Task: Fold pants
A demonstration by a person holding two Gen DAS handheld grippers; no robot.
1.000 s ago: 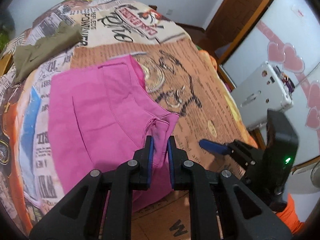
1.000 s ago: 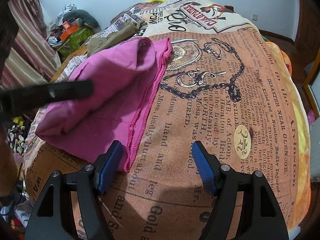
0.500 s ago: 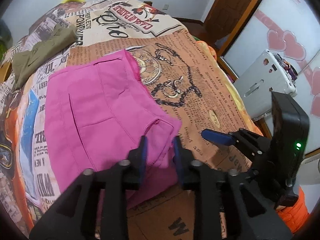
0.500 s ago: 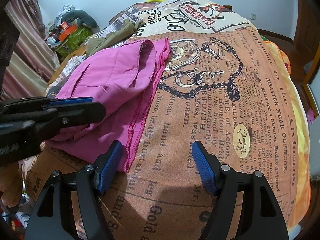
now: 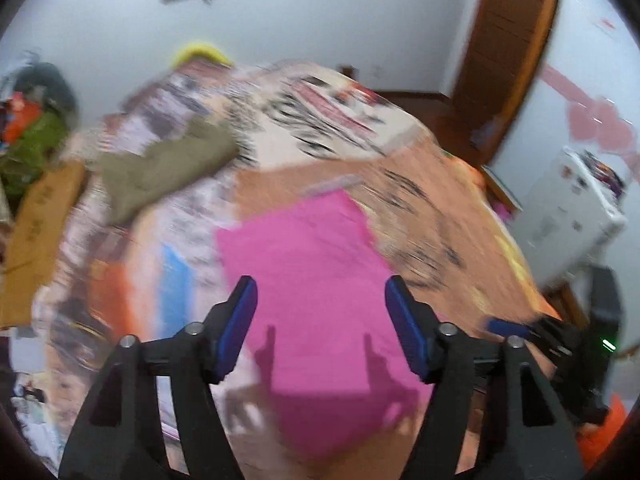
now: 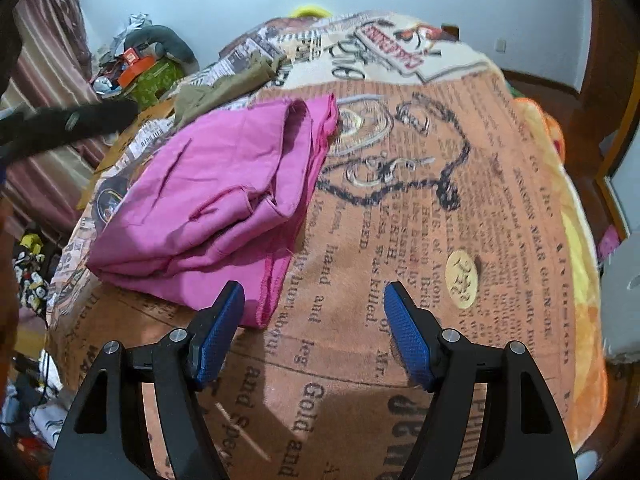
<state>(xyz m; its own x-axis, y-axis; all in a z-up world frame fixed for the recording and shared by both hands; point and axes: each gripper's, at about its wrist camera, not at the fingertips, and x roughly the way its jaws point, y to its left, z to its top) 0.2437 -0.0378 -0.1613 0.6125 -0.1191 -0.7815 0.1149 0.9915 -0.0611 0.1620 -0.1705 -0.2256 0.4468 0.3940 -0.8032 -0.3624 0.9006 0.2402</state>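
The pink pants (image 6: 224, 208) lie folded in layers on the newspaper-print bedspread (image 6: 420, 208), left of centre in the right wrist view. In the blurred left wrist view the pants (image 5: 316, 280) lie flat beyond my left gripper (image 5: 320, 320), which is open, empty and lifted above them. My right gripper (image 6: 314, 332) is open and empty, low over the bedspread by the pants' near hem corner. The right gripper (image 5: 520, 330) also shows at the lower right of the left wrist view. The left gripper's arm (image 6: 60, 128) crosses the right wrist view's left edge.
An olive-green garment (image 6: 224, 88) lies on the bedspread beyond the pants. A cluttered pile with a green box (image 6: 152, 76) stands left of the bed. A white case (image 5: 568, 216) and a wooden door (image 5: 512, 40) are on the right.
My left gripper has let go of the pink fabric, opened wide and lifted back from the pants. The folded layer now rests on the pants. The right gripper has stayed in place.
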